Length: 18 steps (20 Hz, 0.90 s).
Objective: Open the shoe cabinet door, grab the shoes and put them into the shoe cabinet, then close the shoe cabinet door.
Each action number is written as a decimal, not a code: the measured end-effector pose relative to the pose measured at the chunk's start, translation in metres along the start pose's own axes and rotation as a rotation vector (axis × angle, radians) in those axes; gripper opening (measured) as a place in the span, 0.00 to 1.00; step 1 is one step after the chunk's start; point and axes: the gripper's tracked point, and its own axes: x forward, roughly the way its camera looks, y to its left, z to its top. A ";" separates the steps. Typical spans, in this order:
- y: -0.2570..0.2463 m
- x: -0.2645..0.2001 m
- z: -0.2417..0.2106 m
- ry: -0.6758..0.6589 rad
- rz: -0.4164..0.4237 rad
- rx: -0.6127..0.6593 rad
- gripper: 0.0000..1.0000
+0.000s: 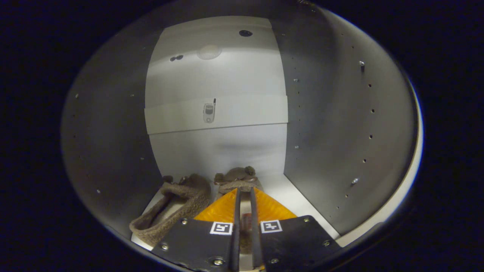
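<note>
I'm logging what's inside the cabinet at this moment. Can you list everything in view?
shoe cabinet: one, grey side walls with rows of small holes, pale back panel.
shelf: one, pale, across the back, above the slippers.
left slipper: one, brown and fuzzy, on the cabinet floor, left of the fingers.
right slipper: one, brown and fuzzy, its rim pinched between the fingers, its toe just beyond them.
gripper: one, fingers nearly together, closed on the right slipper's rim.
</note>
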 end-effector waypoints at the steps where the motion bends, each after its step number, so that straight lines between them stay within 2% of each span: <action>1: 0.001 -0.005 0.002 -0.006 0.002 0.000 0.13; 4: 0.006 -0.023 0.010 -0.028 0.011 -0.001 0.15; 6: 0.006 -0.036 0.014 -0.044 0.010 -0.006 0.40; 9: 0.012 -0.062 0.021 -0.066 0.016 -0.004 0.46; 14: 0.025 -0.118 0.029 -0.103 0.036 0.010 0.96; 18: 0.034 -0.165 0.027 -0.127 0.034 0.004 0.96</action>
